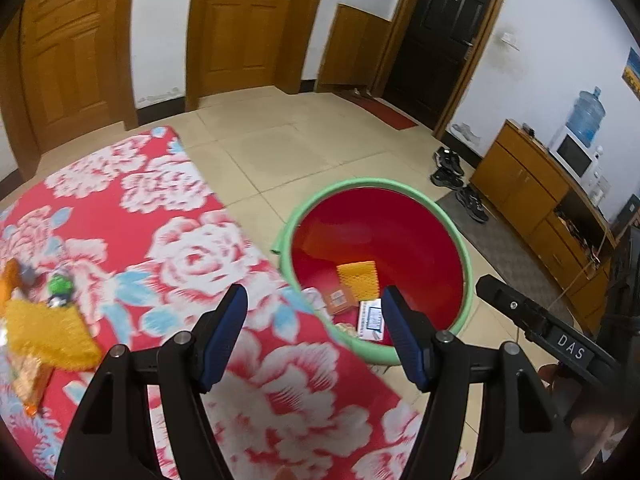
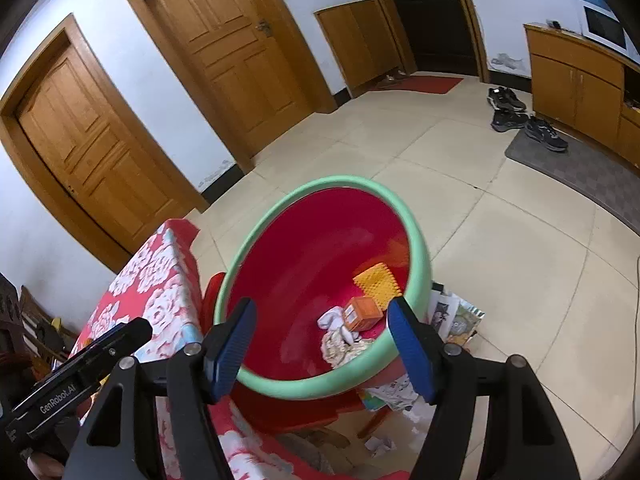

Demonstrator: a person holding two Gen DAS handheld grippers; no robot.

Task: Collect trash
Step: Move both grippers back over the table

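Left gripper [image 1: 312, 308] wide open, nothing between jaws, over edge of floral red tablecloth [image 1: 192, 248] beside red basin [image 1: 420, 240] with green rim. Right gripper [image 2: 322, 322] open over basin [image 2: 320, 388], jaws empty. Trash in basin: yellow sponge [image 2: 377, 284], orange box [image 2: 362, 314], crumpled tissue [image 2: 344, 344]; more left on cloth: yellow sponge [image 1: 48, 332], green wrapper [image 1: 61, 285].

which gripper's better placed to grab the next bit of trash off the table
Left, probably. The left gripper is open and empty over the floral tablecloth, with the yellow sponge and other litter in its view. The right gripper, also empty, faces the basin.
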